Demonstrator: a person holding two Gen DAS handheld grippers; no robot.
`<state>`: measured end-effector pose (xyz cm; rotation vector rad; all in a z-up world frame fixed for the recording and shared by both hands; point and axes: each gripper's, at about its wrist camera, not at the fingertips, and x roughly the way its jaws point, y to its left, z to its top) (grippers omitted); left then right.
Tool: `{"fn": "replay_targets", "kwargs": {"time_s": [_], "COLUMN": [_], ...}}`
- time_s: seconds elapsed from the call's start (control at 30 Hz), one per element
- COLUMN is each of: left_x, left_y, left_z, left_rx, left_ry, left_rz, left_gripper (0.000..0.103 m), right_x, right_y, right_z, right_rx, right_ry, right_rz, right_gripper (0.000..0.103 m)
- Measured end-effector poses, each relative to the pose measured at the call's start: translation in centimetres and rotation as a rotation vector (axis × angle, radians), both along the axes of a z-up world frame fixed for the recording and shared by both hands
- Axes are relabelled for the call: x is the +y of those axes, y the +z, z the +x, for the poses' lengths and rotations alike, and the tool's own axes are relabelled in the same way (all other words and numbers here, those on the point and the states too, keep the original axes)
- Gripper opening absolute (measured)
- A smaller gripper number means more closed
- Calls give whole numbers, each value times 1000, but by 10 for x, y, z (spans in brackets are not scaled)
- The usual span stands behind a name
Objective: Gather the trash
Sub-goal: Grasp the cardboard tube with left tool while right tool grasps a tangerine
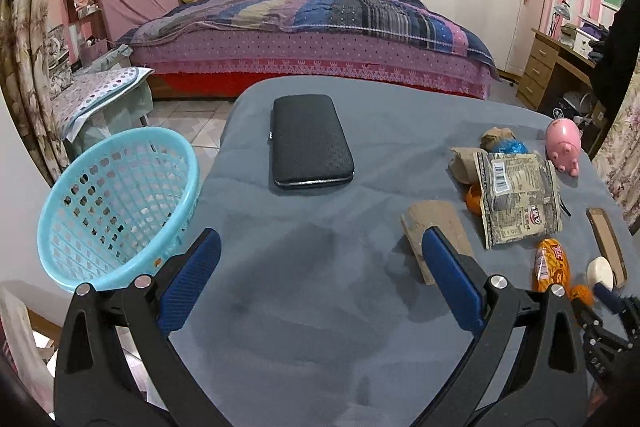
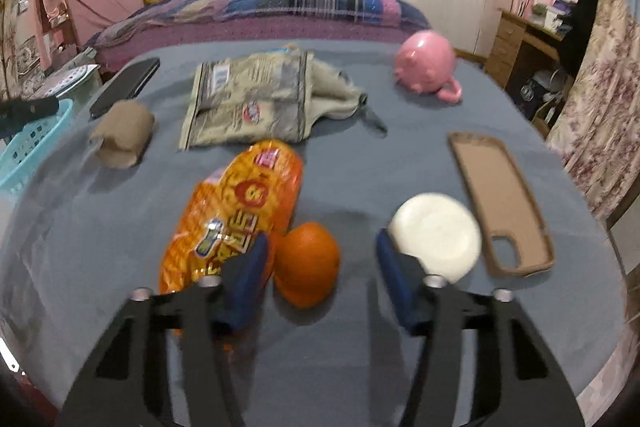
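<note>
A: How do the two grippers sit?

B: Both tilt down over the grey cloth-covered table (image 1: 320, 287). The left gripper (image 1: 320, 267) has its blue-padded fingers (image 1: 192, 283) spread wide with only bare cloth between them. The right gripper (image 2: 320, 267) has its fingers (image 2: 248, 275) partly drawn in around an orange peel piece (image 2: 306, 263); the left pad seems to touch it and the right stands clear, though blur makes this uncertain.

A: What about the trash?

B: A glossy orange snack wrapper (image 2: 236, 215) lies just left of the peel. Farther back are a crumpled beige printed bag (image 2: 248, 99) and a brown cardboard tube (image 2: 124, 135). The light blue perforated plastic basket (image 1: 116, 203) stands off the table's left edge.

A: Anything else?

B: A round white disc (image 2: 438, 235), a tan phone case (image 2: 504, 203), a pink piggy bank (image 2: 426, 67) and a textured black case (image 1: 310, 143). The right view is soft, so the wrapper's print is unreadable.
</note>
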<state>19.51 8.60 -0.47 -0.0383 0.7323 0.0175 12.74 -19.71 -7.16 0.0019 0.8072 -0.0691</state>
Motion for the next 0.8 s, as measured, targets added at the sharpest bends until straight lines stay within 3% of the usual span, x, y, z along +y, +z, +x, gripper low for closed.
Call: {"fn": "replay_targets", "kwargs": {"time_s": [0.07, 0.17, 0.5, 0.6, 0.67, 0.77, 0.8], "left_x": [3, 4, -31, -49, -59, -63, -64], "left_y": [1, -2, -14, -35, -50, -53, -52], "left_z": [3, 6, 31, 48, 56, 59, 59], "left_rx": [5, 16, 87, 170, 218, 220, 220], "left_ry": [4, 8, -19, -17, -27, -53, -66], "left_rz": [-21, -35, -98, -91, -89, -135, -146], "left_gripper": [97, 97, 97, 97, 97, 86, 74], "right_x": [1, 0, -11, -12, -14, -19, -19], "right_y": [-2, 1, 63, 63, 46, 41, 41], "right_z": [0, 3, 58, 69, 73, 77, 77], "right_rx": [9, -3, -130, -151, -110, -94, -96], "right_ry": [16, 27, 49, 53, 49, 46, 44], "right_rz": [28, 57, -1, 5, 40, 86, 81], "right_gripper": [33, 30, 30, 30, 30, 30, 30]}}
